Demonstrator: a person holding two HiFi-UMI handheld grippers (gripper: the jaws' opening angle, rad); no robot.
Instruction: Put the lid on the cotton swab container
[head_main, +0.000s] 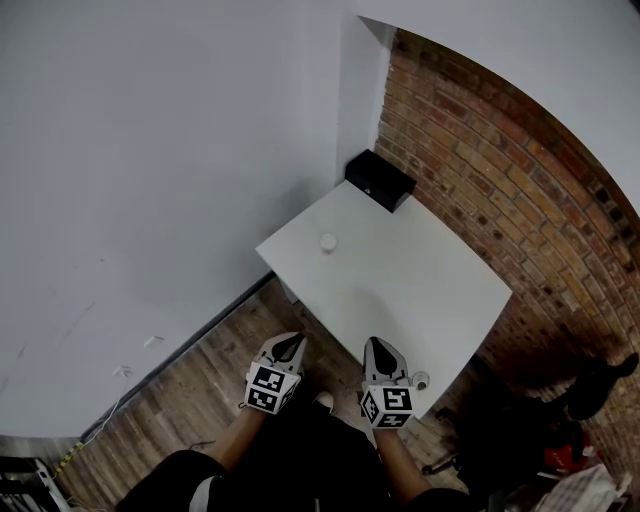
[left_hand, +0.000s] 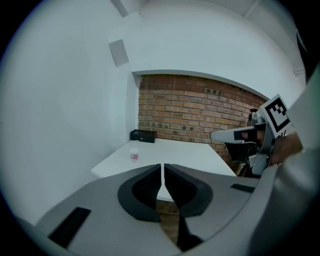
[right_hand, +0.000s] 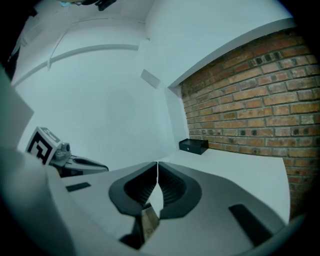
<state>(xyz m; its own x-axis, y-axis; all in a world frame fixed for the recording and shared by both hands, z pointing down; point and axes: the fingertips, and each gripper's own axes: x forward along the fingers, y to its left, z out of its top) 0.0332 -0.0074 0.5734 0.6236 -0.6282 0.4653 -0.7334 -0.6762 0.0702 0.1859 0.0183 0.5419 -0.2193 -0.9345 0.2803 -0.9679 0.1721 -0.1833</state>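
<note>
Cotton swab container (head_main: 328, 242), small and probably light and easy to tip, stands near the left edge of the white worktop (head_main: 400, 290), best gripped round its sides, well apart from your left hand-held gripper (head_main: 291, 342) and right hand-held gripper (head_main: 377, 345), both closed on nothing.

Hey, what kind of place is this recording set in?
Likely a sparse indoor studio or lab corner: an exposed brick wall meets a plain white wall, with a wood plank floor and one white table pushed into the corner.

Tiny container (head_main: 328, 242) (contents indiscernible)
</note>
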